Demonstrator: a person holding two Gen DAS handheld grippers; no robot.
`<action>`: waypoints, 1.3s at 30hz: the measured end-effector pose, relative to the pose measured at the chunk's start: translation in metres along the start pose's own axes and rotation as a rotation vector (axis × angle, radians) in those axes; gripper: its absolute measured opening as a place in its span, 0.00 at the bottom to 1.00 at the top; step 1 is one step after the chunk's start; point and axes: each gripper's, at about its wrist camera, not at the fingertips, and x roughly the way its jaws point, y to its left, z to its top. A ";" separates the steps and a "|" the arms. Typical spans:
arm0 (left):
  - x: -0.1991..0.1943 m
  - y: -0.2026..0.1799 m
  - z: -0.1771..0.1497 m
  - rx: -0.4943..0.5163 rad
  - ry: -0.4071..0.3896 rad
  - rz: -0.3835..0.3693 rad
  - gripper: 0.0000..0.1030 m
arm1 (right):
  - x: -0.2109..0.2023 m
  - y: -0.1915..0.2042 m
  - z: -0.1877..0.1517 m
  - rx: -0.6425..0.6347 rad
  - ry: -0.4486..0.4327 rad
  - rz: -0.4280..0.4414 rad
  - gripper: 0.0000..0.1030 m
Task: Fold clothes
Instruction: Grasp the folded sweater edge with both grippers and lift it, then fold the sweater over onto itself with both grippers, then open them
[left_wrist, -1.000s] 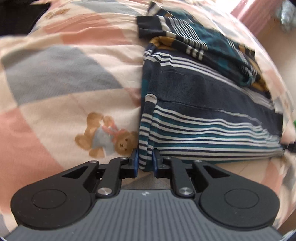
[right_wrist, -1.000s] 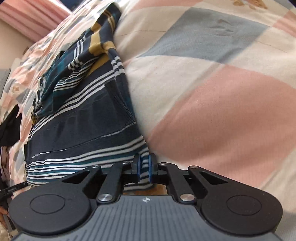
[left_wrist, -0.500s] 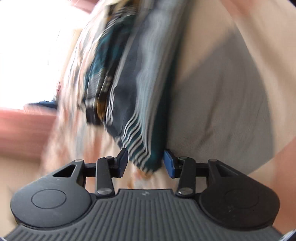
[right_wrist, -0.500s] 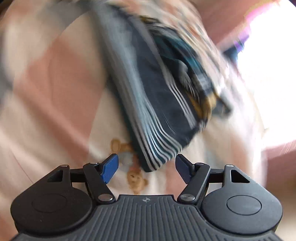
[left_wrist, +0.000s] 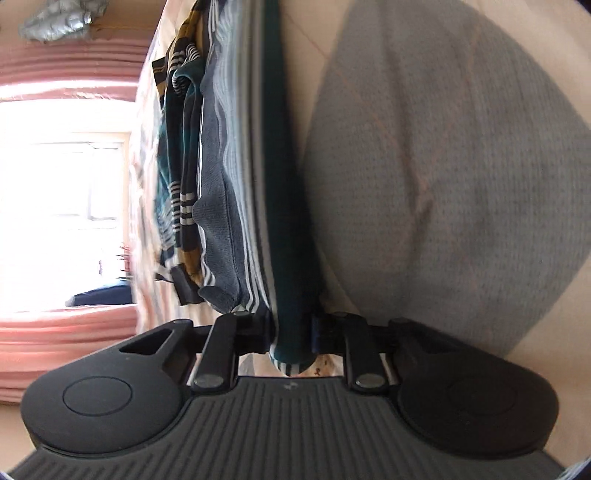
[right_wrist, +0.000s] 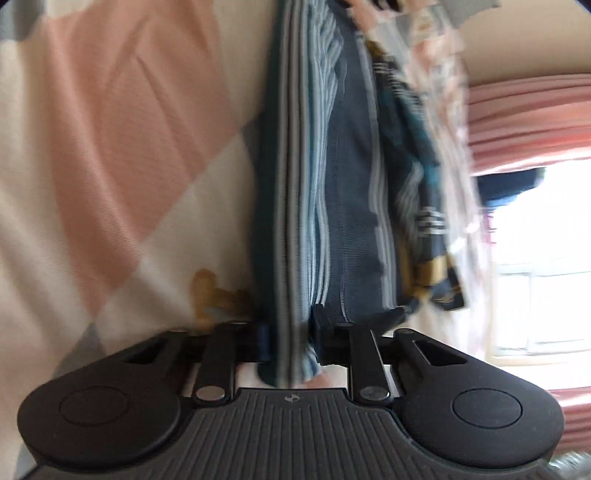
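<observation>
With the left tongs (left_wrist: 290, 334) and right tongs (right_wrist: 290, 338) each clamped on the striped shirt (left_wrist: 258, 177) above the bedspread (left_wrist: 461, 166), both corners should travel level and together.

Bedroom, patchwork quilt (left_wrist: 461, 155), pink curtains (right_wrist: 528, 122)

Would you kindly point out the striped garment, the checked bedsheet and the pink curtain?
striped garment (left_wrist: 284, 184): left wrist view, dark teal folded edge.
checked bedsheet (left_wrist: 443, 166): left wrist view, grey square.
pink curtain (right_wrist: 528, 122): right wrist view, upper pleats.
</observation>
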 end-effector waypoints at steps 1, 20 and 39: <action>-0.002 0.012 -0.001 -0.039 -0.005 -0.051 0.14 | -0.001 -0.015 0.000 0.041 0.006 0.070 0.17; 0.254 0.360 -0.069 -0.973 0.001 -0.683 0.15 | 0.230 -0.431 -0.062 0.968 0.013 0.734 0.11; 0.296 0.378 -0.124 -1.492 -0.161 -0.726 0.12 | 0.252 -0.426 -0.154 1.650 -0.368 0.651 0.13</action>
